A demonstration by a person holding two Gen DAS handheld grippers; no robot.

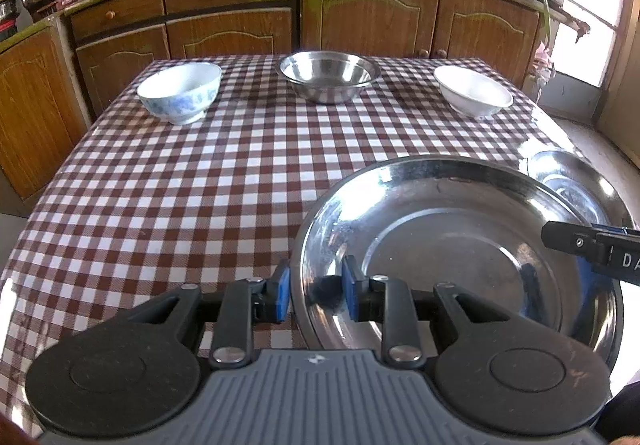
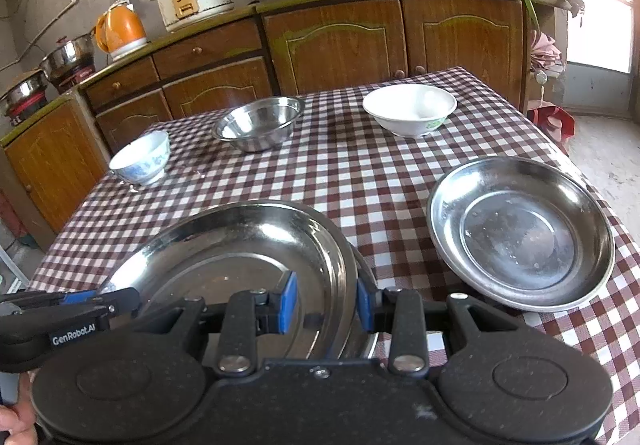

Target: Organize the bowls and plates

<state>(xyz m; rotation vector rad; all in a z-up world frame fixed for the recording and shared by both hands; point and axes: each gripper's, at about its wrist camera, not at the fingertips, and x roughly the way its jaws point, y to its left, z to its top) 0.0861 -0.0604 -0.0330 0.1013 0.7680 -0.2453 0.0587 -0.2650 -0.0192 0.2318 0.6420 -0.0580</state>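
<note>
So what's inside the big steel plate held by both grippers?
Nothing: the steel plate is bare inside, showing only reflections. Whatever lies beneath it on the checked tablecloth is covered.

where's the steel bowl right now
The steel bowl sits at the far middle of the checkered table, between the blue-patterned bowl on its left and the white bowl on its right, in front of the wooden cabinets.

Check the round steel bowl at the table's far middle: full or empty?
Empty: the round steel bowl shows bare shiny metal inside in both views.
</note>
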